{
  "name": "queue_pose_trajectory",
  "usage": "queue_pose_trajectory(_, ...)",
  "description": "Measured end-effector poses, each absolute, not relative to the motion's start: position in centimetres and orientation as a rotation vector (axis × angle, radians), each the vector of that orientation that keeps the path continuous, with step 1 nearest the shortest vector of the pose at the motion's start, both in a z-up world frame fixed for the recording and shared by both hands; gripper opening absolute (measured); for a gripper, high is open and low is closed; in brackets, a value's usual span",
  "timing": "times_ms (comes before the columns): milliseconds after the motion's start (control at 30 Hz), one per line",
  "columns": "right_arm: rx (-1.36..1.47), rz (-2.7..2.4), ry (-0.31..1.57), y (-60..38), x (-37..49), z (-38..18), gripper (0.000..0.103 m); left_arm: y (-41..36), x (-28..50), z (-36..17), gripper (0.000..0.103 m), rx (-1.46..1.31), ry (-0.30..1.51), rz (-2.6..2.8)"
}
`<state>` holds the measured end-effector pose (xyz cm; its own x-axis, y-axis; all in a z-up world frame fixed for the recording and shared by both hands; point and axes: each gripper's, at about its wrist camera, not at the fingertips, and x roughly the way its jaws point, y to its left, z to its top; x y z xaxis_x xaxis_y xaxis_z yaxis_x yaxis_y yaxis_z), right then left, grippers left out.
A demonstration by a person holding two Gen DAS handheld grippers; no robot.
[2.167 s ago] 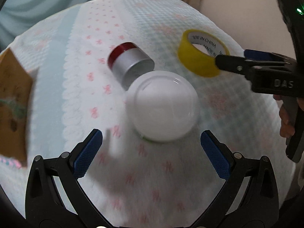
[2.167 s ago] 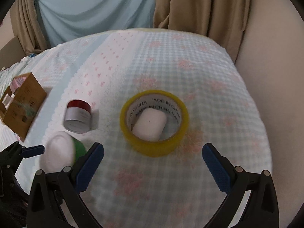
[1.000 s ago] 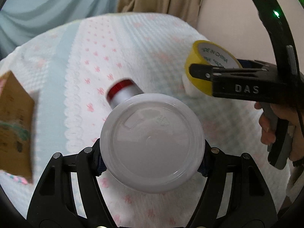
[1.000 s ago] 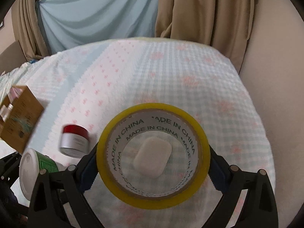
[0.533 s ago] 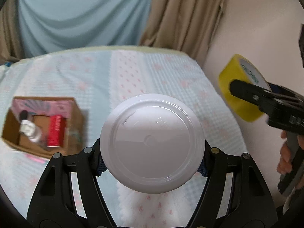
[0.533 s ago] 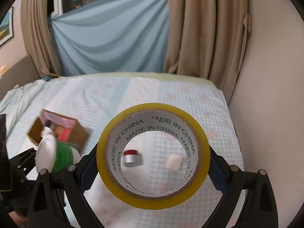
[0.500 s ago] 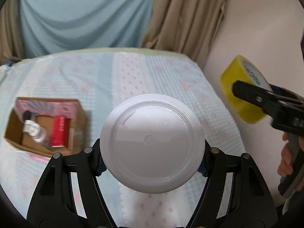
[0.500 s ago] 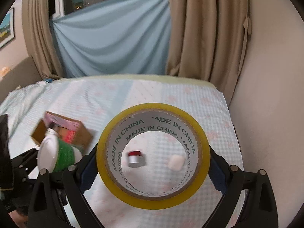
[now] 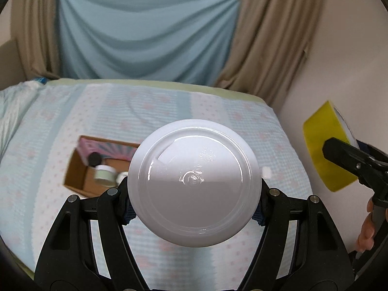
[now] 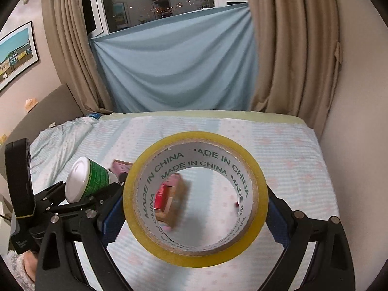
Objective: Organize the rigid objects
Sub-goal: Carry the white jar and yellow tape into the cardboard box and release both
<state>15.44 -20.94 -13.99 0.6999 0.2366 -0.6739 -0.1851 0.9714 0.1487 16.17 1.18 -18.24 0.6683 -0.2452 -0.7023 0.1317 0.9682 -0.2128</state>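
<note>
Left gripper (image 9: 194, 208) clamped on white-lidded green tub (image 9: 194, 186). Right gripper (image 10: 195, 208) spread wide, gripping yellow tape roll (image 10: 195, 198). Both over bed (image 9: 150, 111); cardboard box (image 9: 77, 174) below.

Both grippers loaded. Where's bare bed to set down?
Bare bedspread between the cardboard box and the curtains; also the near strip below the box. Crowded: inside the box, and the wall side by the small white block.

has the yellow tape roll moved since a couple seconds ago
Yes. The yellow tape roll lay flat on the bedspread around a small white block; now the right gripper holds it lifted clear above the bed.
</note>
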Motion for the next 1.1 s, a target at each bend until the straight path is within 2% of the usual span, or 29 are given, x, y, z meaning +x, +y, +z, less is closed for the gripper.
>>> queue_pose_trajectory(267,0.133,0.193,0.839,-12.2,18.3,-15.3,0.096,13.0,18.8,-19.3,0.068,-0.147,0.863,-0.198)
queue_pose_trajectory(533,0.223,0.119,0.943,-6.0,21.9,-19.5,0.096,20.5,23.9,-24.4,0.068,-0.116,0.965,-0.221)
queue_pose_trajectory(867,0.348,0.074,1.143,-3.8,27.9,-27.5,0.096,24.2,28.9,-32.0,0.068,-0.131,1.113,-0.194)
queue_pose_trajectory(1100,0.459,0.005,1.282,-4.5,32.0,-34.1,0.096,24.1,31.3,-37.2,0.068,-0.108,1.204,-0.171)
